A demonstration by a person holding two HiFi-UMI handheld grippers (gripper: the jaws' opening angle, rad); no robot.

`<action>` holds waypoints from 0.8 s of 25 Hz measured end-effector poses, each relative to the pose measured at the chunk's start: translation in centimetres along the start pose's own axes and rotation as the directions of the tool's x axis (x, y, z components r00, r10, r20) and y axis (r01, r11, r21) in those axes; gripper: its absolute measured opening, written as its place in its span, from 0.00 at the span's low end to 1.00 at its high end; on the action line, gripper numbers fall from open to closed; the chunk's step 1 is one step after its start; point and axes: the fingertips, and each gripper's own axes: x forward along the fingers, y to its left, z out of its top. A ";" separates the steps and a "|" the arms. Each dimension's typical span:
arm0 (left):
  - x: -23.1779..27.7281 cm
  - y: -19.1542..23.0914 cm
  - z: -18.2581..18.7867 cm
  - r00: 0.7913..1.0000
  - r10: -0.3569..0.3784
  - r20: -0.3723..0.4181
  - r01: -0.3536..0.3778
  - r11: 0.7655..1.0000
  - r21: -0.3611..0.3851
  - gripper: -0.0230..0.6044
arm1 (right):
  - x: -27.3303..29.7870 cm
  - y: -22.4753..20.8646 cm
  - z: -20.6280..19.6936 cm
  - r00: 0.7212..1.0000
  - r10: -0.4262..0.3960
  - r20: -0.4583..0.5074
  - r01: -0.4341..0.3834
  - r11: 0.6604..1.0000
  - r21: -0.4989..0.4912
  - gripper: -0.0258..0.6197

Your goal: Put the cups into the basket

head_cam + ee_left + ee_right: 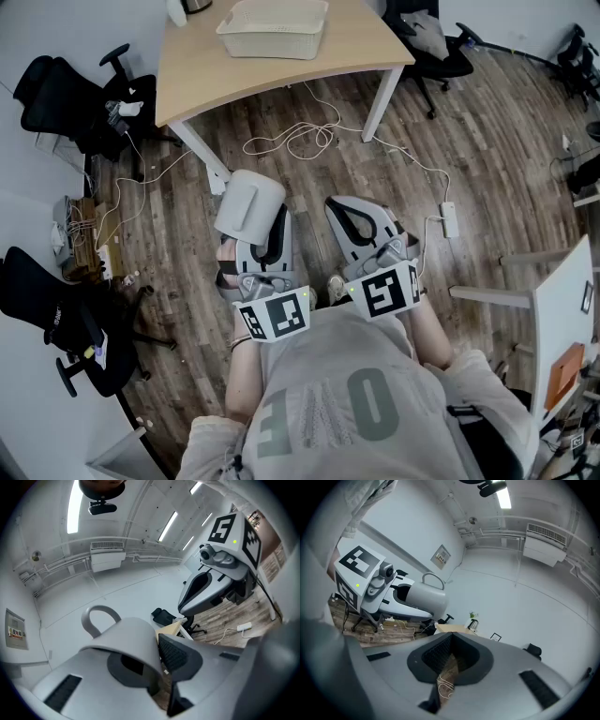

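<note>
My left gripper [263, 232] is shut on a pale grey cup [249, 203], held over the wooden floor well short of the table. In the left gripper view the cup [123, 645] lies mouth toward the camera, handle up, with its wall pinched between the jaws of the left gripper [157, 662]. My right gripper [360, 221] hovers beside it, shut with nothing between its jaws, as the right gripper view [448, 661] confirms. That view also shows the cup [425, 598] in the other gripper. The white slatted basket [273, 28] sits on the far wooden table [192, 77].
Loose white cables [302, 141] and a power adapter [449, 219] lie on the floor between me and the table. Black office chairs stand at the left [58, 96], lower left [54, 317] and behind the table [436, 49]. A white desk edge [555, 314] is at the right.
</note>
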 end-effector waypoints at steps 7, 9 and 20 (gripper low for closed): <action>-0.1 -1.1 1.1 1.000 0.000 0.008 0.000 1.000 -0.001 0.16 | -1.1 -0.7 -0.3 1.000 -0.014 0.010 0.014 1.000 0.019 0.04; -0.1 -1.5 1.4 1.000 -0.009 0.010 0.009 1.000 -0.004 0.16 | -1.4 -0.8 -0.5 1.000 -0.012 0.011 0.012 1.000 0.020 0.04; 2.9 -3.5 3.0 0.999 -0.034 0.010 0.034 0.999 -0.004 0.16 | -2.7 -4.3 -3.2 0.997 -0.033 0.074 0.023 0.991 0.135 0.04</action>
